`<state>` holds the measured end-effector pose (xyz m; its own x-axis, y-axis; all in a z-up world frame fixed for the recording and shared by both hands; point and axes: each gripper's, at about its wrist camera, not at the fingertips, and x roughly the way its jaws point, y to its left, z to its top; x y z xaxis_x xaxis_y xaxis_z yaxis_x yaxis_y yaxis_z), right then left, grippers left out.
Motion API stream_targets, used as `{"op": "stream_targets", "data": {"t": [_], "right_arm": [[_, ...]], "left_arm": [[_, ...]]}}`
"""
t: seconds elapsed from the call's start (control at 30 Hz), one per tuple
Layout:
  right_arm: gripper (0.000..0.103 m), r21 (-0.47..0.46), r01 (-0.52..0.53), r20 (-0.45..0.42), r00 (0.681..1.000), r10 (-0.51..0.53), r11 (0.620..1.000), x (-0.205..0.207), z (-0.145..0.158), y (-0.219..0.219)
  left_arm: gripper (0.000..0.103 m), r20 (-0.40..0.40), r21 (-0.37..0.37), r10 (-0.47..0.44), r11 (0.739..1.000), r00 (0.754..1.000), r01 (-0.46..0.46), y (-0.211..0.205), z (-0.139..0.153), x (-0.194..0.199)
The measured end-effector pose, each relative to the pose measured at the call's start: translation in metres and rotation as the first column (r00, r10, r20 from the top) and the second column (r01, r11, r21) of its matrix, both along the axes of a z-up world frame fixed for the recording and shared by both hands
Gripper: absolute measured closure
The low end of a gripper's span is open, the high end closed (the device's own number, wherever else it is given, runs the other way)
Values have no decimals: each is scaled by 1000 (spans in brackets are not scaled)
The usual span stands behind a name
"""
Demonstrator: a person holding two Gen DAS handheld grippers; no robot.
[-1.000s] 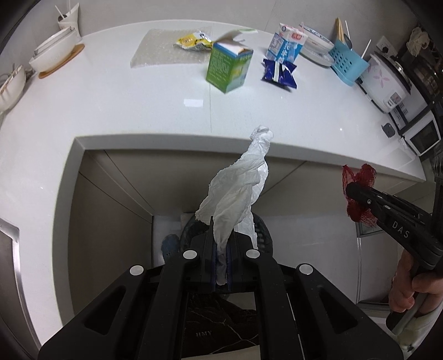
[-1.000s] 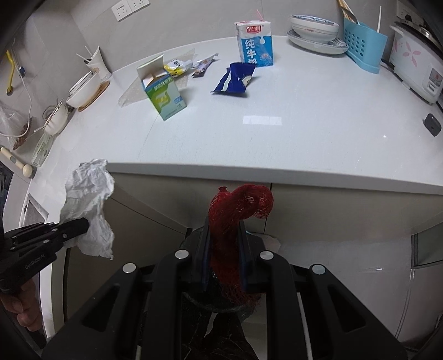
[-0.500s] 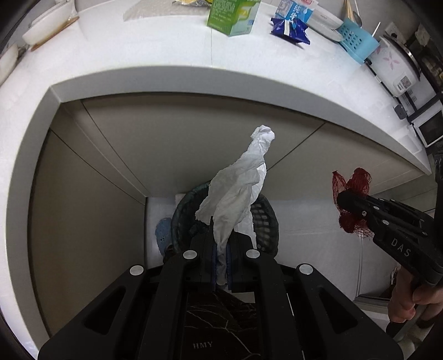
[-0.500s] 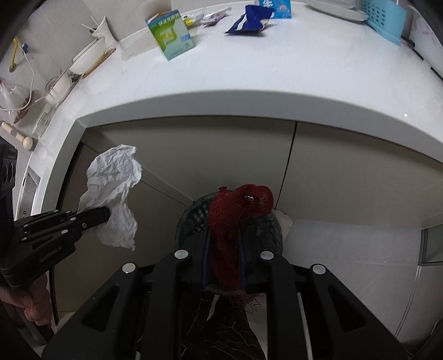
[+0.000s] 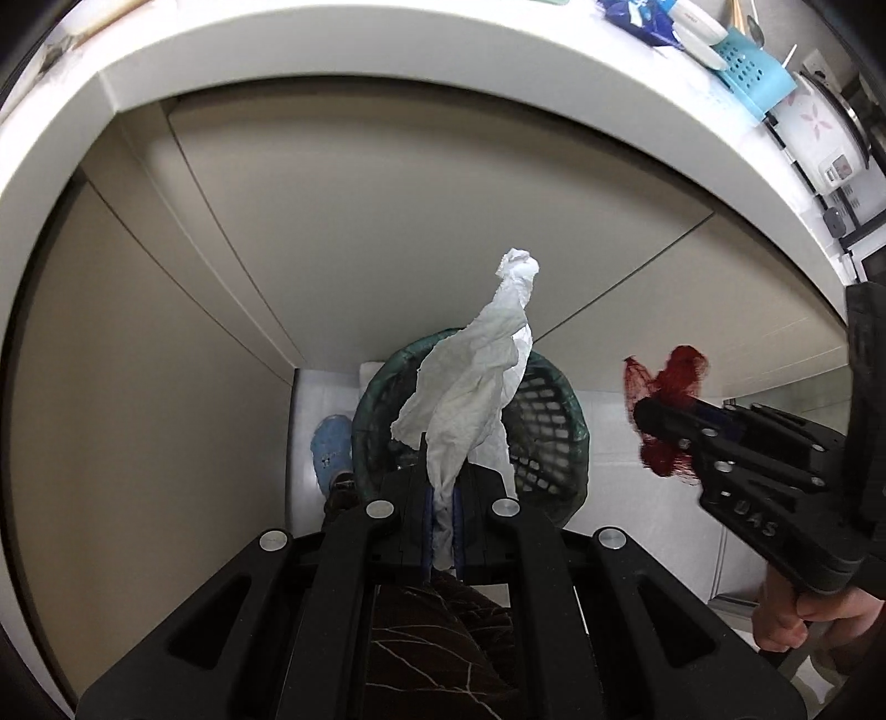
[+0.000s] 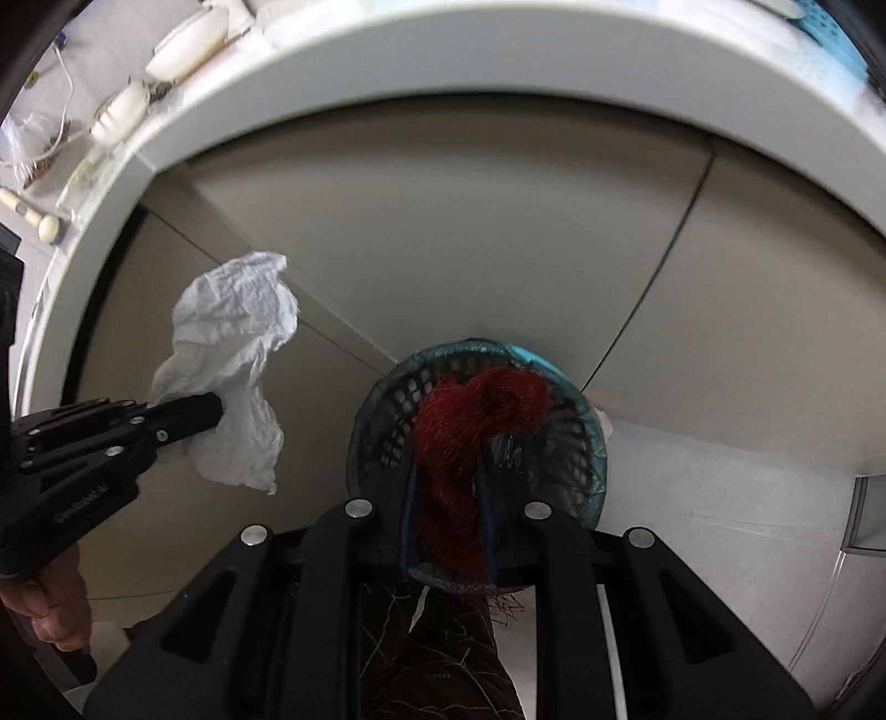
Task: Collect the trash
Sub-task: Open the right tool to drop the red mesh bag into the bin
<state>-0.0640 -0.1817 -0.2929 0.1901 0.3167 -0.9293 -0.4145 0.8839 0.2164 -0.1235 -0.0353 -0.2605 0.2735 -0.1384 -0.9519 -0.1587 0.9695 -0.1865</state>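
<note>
The left gripper (image 5: 440, 493) points down, clamped on a crumpled white paper towel (image 5: 476, 387) that stands up from its fingers over a dark mesh wastebasket (image 5: 559, 410) on the floor against the beige cabinet doors (image 5: 360, 221). At the right, the right gripper (image 5: 645, 418) carries a wad of red netting (image 5: 673, 376); its jaws are opening. The white tabletop (image 5: 387, 50) edge arches overhead.

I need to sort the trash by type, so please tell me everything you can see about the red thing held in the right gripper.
The red mesh net looks like soft woven plastic netting, bunched and twisted into a thick rope with a curled knot at its top. It stands between the fingers of the right gripper, whose jaws are opening; frayed threads hang below them. It hangs above the dark green basket bin. Nothing else touches it.
</note>
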Motion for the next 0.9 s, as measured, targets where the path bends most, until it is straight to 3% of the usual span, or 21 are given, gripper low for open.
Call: {"op": "stream_targets", "data": {"t": [0.33,0.73,0.9], "right_arm": [[78,-49,-32,-44,999,30,998,7,-29,22],[46,-52,-14,-46,999,12,999,17,-36,28],[23,-43,25,-16,1000,-25,999,15,-28,16]], "left_arm": [[99,-30,14,15,1000,999,-15,12,-14,-2],[99,-58,17,8,1000,998,-7,6,-12,5],[99,-67,20,-7,1000,998,8,4,-18,8]]}}
